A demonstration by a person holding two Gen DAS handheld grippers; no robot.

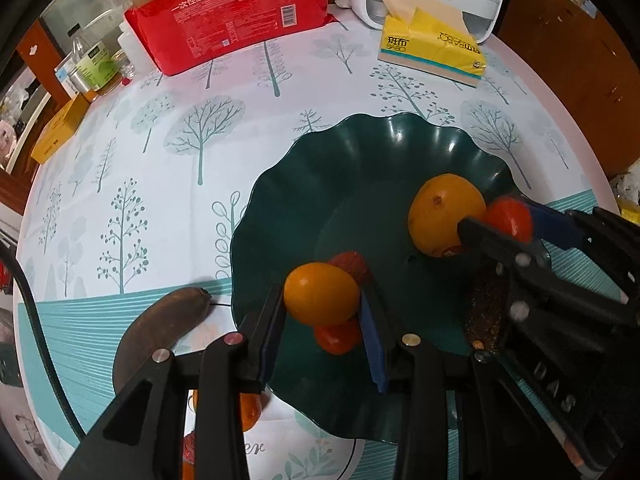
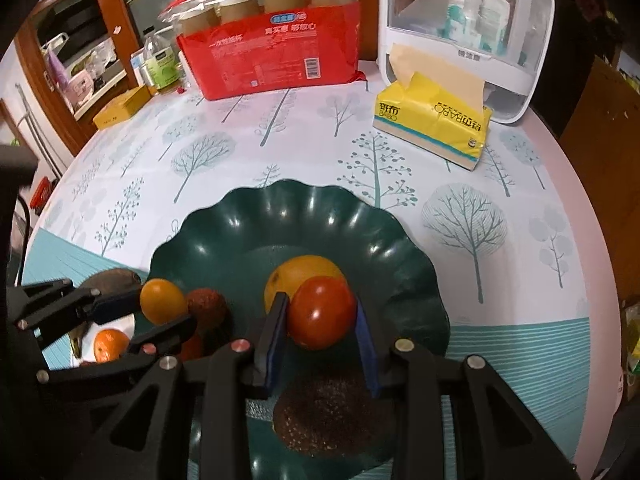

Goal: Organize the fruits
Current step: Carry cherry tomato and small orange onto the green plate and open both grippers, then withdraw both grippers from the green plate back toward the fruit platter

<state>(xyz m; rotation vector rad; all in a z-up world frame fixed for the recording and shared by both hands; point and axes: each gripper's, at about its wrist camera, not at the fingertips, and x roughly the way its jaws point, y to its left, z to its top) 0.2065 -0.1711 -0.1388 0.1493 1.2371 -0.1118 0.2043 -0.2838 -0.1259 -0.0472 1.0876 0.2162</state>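
Observation:
A dark green scalloped bowl point(image 1: 380, 152) point(image 2: 256, 224) sits on the tree-print tablecloth. My left gripper point(image 1: 322, 308) point(image 2: 160, 312) is shut on a small orange fruit point(image 1: 320, 298) point(image 2: 162, 300) above the bowl's near left rim. My right gripper point(image 2: 322, 316) point(image 1: 500, 224) is shut on a red tomato point(image 2: 320, 310) point(image 1: 510, 216) over the bowl. In the bowl lie a large orange point(image 1: 444, 212) point(image 2: 304, 270), a red lychee point(image 1: 354, 266) point(image 2: 206, 306), another small red fruit point(image 1: 338, 336) and a brown speckled fruit point(image 2: 332, 412) point(image 1: 486, 312).
A dark brown banana point(image 1: 160, 324) and a tangerine point(image 2: 110, 344) lie left of the bowl. At the back stand a red pack of paper cups point(image 1: 232, 16), a yellow tissue pack point(image 2: 434, 124), a white dispenser point(image 2: 464, 28), a bottle point(image 1: 94, 64) and a yellow box point(image 1: 60, 128).

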